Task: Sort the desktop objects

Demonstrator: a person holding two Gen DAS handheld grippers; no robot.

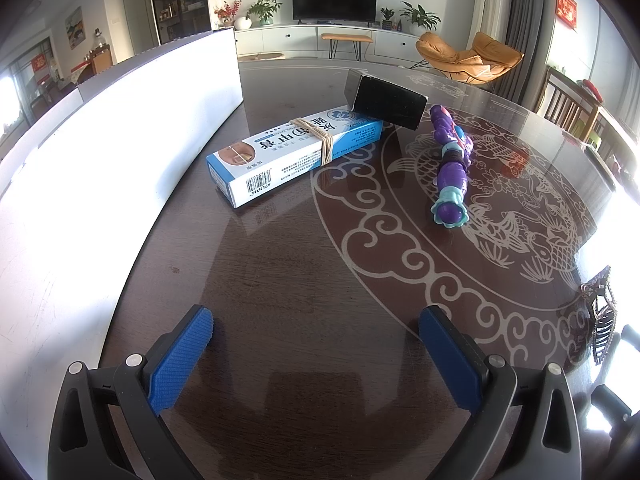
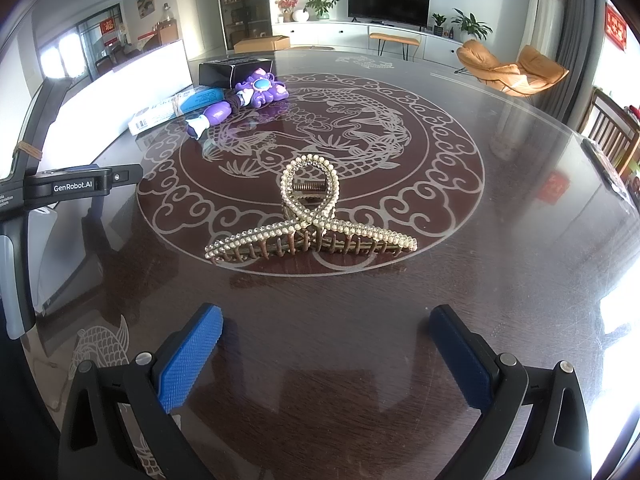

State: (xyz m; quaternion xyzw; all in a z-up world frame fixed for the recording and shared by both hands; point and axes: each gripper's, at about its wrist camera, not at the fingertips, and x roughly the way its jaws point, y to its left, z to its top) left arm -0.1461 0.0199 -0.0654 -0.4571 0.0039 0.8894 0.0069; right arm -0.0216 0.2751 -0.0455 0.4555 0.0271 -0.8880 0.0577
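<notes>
Pearl-studded hair claw (image 2: 310,216) lay dead ahead of the right gripper (image 2: 326,344), long axis crosswise to its spread, empty fingers; the left gripper (image 1: 316,344), likewise spread, was farther.

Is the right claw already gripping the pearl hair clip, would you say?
No, the right claw is open and empty, with the pearl hair clip lying ahead of it on the table.

Items counted on the bench (image 2: 460,280): one blue-and-white carton (image 1: 294,156), one black box (image 1: 386,102), one purple toy (image 1: 452,166), one pearl hair claw (image 2: 310,216).
</notes>
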